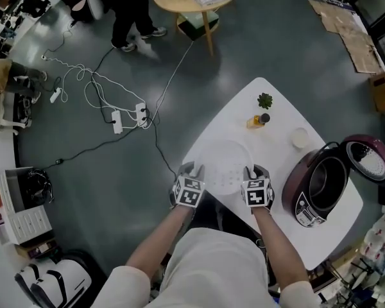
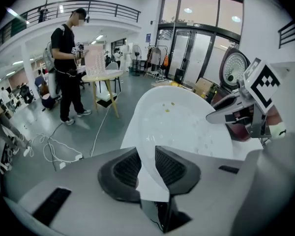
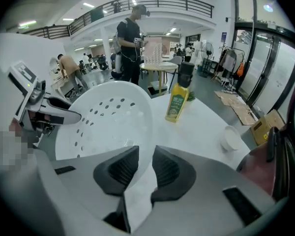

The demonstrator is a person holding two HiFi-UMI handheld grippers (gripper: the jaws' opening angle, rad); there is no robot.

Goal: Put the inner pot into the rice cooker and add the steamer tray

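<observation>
The left gripper (image 2: 147, 167) has its jaws drawn in to a narrow gap and clamped on the rim of the white steamer tray (image 1: 226, 164), the thin edge pinched between the two ribbed pads; the right gripper (image 3: 140, 168) grips the opposite rim in the same way, jaws close together with the tray's wall between them; the tray, round and dotted with small holes, hangs between the two grippers over the near part of the white table (image 1: 276, 147), just in front of the person; the dark red rice cooker (image 1: 303, 205) stands on the table to the right of the tray and apart from it, its lid (image 1: 369, 159) swung open; the metal inner pot (image 1: 326, 179) already sits inside the cooker; further back on the table stand a yellow bottle (image 1: 258, 120) with a dark cap, a small green plant (image 1: 265, 100) just behind it, and a small white cup (image 1: 299, 138) near the cooker
</observation>
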